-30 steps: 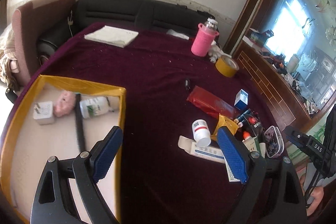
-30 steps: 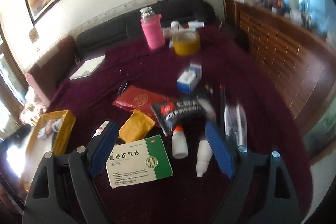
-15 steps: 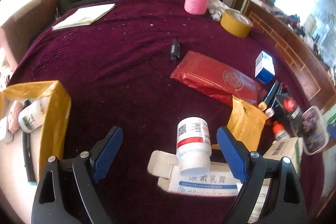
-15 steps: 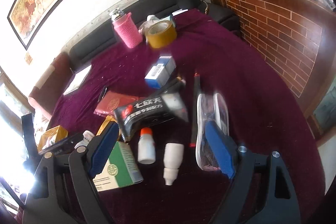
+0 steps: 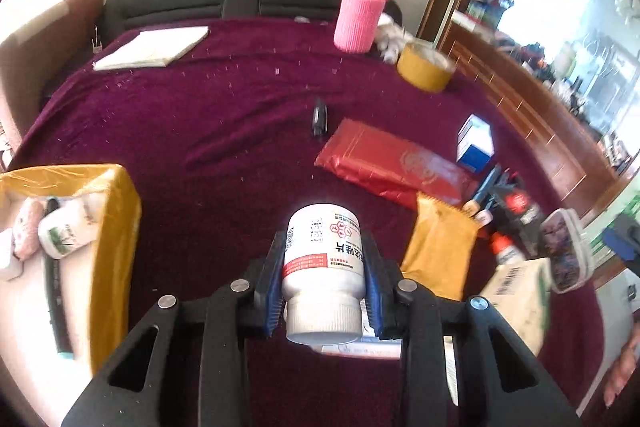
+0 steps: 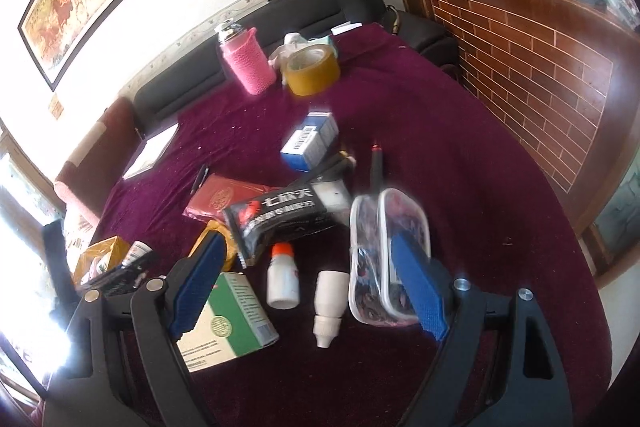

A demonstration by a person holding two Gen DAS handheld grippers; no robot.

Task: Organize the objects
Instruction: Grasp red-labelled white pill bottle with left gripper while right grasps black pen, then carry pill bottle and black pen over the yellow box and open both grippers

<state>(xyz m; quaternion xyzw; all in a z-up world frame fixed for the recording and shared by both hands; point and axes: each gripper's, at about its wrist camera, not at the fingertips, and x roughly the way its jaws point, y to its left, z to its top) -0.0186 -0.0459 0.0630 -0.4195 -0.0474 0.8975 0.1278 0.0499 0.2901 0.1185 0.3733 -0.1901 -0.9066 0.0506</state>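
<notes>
Bottle (image 5: 323, 259) now pinched in the left gripper (image 5: 323, 267): a white pill bottle with a red band on its label, cap toward the handle. Half a second back the blue pads stood wide to either side of it; the jaws have just been closing and now press on both flanks of the body. It sits over the flat white carton (image 5: 360, 347) it was lying on; whether it is clear of the carton, cannot tell.

Meaning for the task, as a guess: the pick is made, and the drop-off is likely the yellow-walled box (image 5: 116, 227) to the left, which already holds a small white-and-green bottle (image 5: 64, 237), something pink and a dark strap.

Right gripper (image 6: 308, 287) has both pads spread wide, nothing between them pressed. It hangs over its own cluster: an orange-capped white bottle (image 6: 283, 281), a white dropper bottle (image 6: 330, 301), a clear pouch (image 6: 384, 251) beside the right pad, a green-and-white carton (image 6: 228, 319) under the left pad.

Room to move:
- Between the held bottle and the box lies bare maroon cloth (image 5: 200, 155); nothing on that path.
- The box's near wall stands up from the cloth, so the bottle will probably need to go over the rim, not slide in.
- Right of the bottle it is crowded: a yellow packet (image 5: 440, 251) just beside, a red packet (image 5: 392, 163) beyond.
- Far end holds a pink-sleeved flask (image 5: 360, 19), a tape roll (image 5: 424, 71), a white pad of paper (image 5: 152, 47); all well apart from the work.
- The cloth's right edge drops off close behind the clear pouch.
</notes>
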